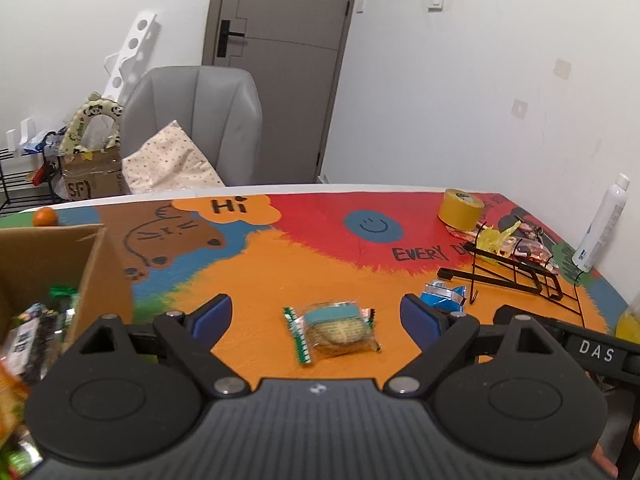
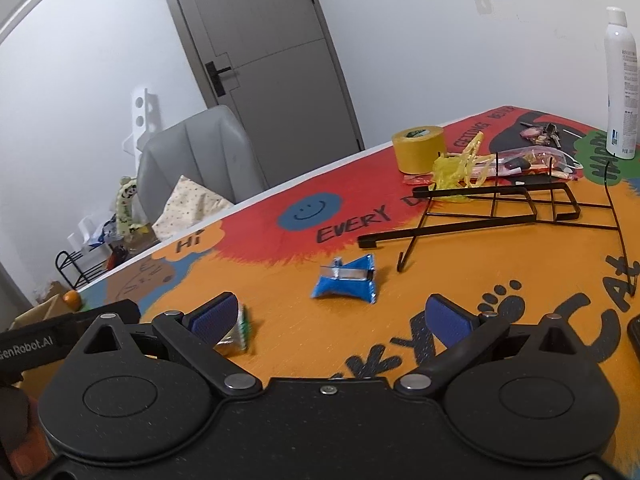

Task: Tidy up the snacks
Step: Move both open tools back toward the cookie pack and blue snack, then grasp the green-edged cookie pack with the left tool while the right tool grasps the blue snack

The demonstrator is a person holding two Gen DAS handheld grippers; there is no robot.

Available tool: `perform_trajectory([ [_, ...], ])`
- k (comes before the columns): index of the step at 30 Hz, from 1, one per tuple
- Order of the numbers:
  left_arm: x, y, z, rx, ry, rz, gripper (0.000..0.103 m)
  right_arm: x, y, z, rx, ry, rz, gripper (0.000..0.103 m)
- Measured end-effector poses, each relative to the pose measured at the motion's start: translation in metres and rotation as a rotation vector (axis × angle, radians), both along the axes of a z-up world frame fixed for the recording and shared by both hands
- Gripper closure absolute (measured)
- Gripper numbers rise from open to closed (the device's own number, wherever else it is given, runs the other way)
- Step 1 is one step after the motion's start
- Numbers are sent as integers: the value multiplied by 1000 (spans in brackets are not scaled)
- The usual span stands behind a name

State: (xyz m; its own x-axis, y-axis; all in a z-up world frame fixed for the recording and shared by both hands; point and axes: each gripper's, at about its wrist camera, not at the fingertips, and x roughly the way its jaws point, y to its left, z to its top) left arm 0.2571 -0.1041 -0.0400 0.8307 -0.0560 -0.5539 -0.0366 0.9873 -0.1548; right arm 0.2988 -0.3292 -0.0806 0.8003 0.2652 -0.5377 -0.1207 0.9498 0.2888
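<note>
Left wrist view: left gripper (image 1: 316, 309) spread wide, pinching nothing, hanging just above the clear-wrapped biscuit packet with green-striped ends (image 1: 334, 330), which lies flat on the painted orange tabletop (image 1: 256, 280) between the blue pads (image 1: 212, 314).

Right gripper (image 2: 332, 316) likewise spread and empty, low over the table; crumpled blue foil snack packet (image 2: 346, 282) at 12 o'clock just ahead, apart from both pads.

Likely trouble:
- Thin, slippery wrapper lying flat: closing too high probably catches only film, or skates the packet away toward 12 o'clock.
- Pads pressed hard against the tabletop probably scrape rather than grip.
- Squeezing firmly risks cracking the biscuit inside.
- Two grippers side by side: right one's body sits close at 3 o'clock of the left, so a sideways swing could knock them together or nudge the blue packet (image 1: 444, 296).
- Black wire rack (image 2: 492, 204) at 1 o'clock of the right gripper, with a prong reaching toward the blue packet: snag risk on any overshoot.

Room and edges: open brown cardboard box (image 1: 100, 272), already holding snacks, at 9 o'clock, its near wall tall enough to need a lift before crossing. Bare table through 11 to 12 o'clock as far as the far edge. Yellow tape roll (image 1: 460, 208) and white spray bottle (image 1: 600, 228) well apart at 1 to 2 o'clock.
</note>
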Motion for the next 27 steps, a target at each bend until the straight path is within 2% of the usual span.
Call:
perform_trajectory([
  [14, 62, -17, -45, 0, 94, -1, 13, 57, 13, -20, -36, 44, 24, 2],
  [16, 68, -15, -52, -5, 109, 6, 13, 62, 17, -25, -46, 48, 26, 7],
  [24, 82, -22, -77, 13, 156, 5, 13, 77, 25, -41, -102, 83, 35, 13],
  [27, 81, -25, -80, 36, 139, 14, 14, 80, 26, -42, -126, 83, 20, 14],
])
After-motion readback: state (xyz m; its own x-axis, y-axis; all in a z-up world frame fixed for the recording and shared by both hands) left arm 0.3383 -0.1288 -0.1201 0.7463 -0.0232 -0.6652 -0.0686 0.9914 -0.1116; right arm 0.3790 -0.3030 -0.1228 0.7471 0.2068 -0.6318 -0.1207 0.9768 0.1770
